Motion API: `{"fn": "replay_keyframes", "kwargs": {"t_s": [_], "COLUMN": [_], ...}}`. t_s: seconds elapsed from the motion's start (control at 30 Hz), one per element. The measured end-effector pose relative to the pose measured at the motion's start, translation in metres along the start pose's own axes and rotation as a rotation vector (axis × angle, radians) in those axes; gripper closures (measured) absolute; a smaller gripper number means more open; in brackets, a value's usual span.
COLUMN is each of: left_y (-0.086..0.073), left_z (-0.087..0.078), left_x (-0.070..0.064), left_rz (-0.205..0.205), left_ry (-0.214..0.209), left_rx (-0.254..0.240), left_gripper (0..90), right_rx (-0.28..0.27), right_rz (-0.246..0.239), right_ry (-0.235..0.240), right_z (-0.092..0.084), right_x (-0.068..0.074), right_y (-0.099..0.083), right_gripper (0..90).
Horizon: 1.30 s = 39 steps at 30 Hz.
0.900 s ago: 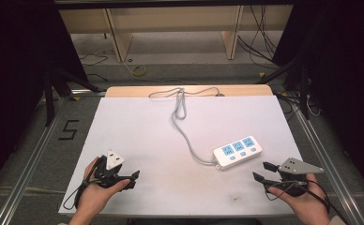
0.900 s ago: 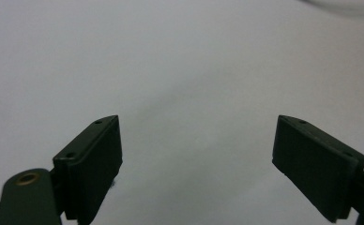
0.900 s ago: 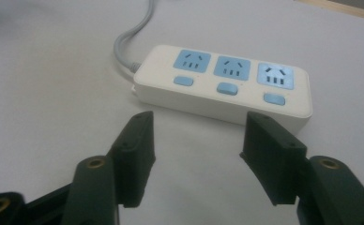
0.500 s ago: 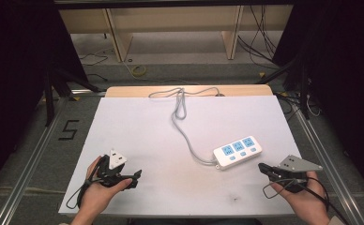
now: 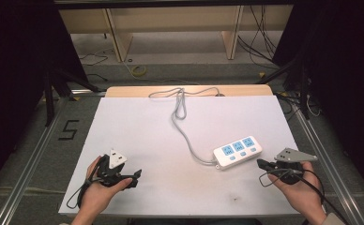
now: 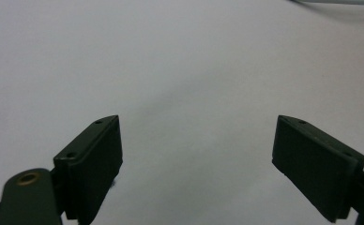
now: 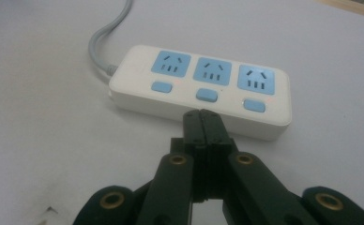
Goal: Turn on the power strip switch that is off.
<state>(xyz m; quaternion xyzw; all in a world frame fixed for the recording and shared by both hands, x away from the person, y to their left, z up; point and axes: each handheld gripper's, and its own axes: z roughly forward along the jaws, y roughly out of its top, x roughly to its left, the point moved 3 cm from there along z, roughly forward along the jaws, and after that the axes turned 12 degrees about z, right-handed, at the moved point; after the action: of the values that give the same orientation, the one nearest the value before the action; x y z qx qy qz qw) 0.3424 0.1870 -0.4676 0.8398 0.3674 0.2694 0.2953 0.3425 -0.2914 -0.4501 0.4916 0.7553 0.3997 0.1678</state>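
High view: power strip (image 5: 237,152) lies flat on the white table (image 5: 138,122), right of centre; its grey cable (image 5: 182,123) runs away to the far edge and loops there.
Right gripper (image 5: 261,164): jaws closed tip to tip with nothing between them; in the right gripper view the tip (image 7: 203,117) sits just in front of the strip's near long side, level with the middle switch (image 7: 207,95); I cannot tell whether it touches the casing.
Left gripper (image 5: 135,174): jaws wide apart, holding nothing; in the left gripper view both pads (image 6: 95,159) hang over bare table; I hold it well apart from the strip.
Step in hand, as I judge it: press one of the three blue switch buttons with the closed right tip.
Method: keep the jaws closed so the tip acts as one blunt finger; raise it above the casing edge; centre it on one button; push straight down, not sideways, since the strip is loose and may slide; steady the far end with the left gripper if it shifts.
Markings: no brand name legible on the strip; three blue socket faces (image 7: 170,63), each with slots; a dark figure "5" (image 5: 69,130) is marked on the floor left of the table.
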Motion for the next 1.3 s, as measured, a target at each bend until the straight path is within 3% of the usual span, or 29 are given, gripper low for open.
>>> {"fn": "replay_keyframes", "kwargs": {"t_s": [1.3], "left_y": [0.002], "left_z": [0.001], "left_x": [-0.002], "left_rz": [0.004], "left_ry": [-0.008], "left_rx": [-0.002], "left_gripper": [15.8], "right_rx": [0.106], "right_rz": [0.048], "right_ry": [-0.021], "right_z": [0.038], "right_x": [-0.004], "right_y": [0.035], "right_gripper": [90.0]}}
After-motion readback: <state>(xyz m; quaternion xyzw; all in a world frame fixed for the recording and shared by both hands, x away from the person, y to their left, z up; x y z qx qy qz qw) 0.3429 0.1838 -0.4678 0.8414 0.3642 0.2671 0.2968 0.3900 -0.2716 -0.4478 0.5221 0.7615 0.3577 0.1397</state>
